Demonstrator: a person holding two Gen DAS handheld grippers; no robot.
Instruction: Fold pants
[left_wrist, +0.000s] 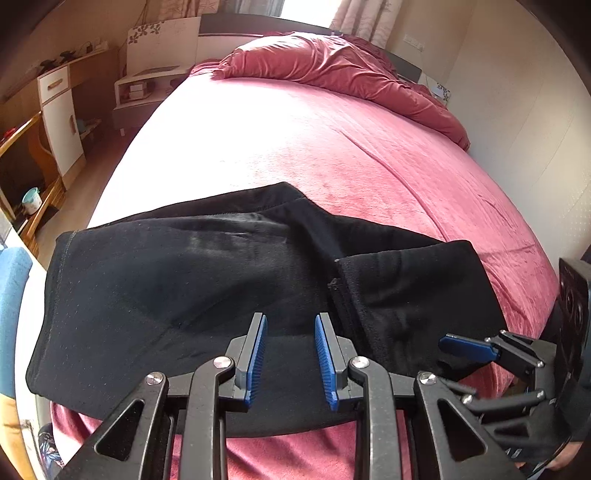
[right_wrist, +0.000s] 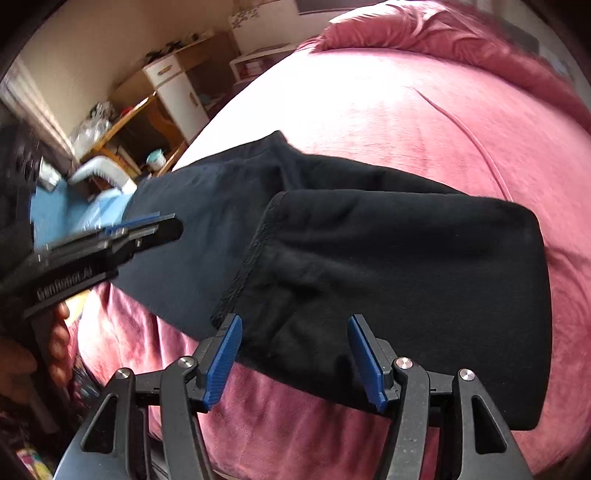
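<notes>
pants (left_wrist: 207, 280): black, flat across near edge of the bed (left_wrist: 369, 155)
done: one end already folded over the middle
left: further fold, likely
left gripper (left_wrist: 290, 354): jaws apart, empty
right gripper (right_wrist: 295, 363): jaws wide apart, empty

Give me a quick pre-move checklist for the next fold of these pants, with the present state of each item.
1. Left gripper empty, pads apart: ok.
2. Right gripper empty, pads apart: ok.
3. Black pants lying on the red bedspread: ok.
4. One end already folded over, its edge showing across the pants: ok.
5. Layers aligned underneath: cannot tell.
6. Both grippers hover over the near edge of the pants, clear of each other: ok.
</notes>
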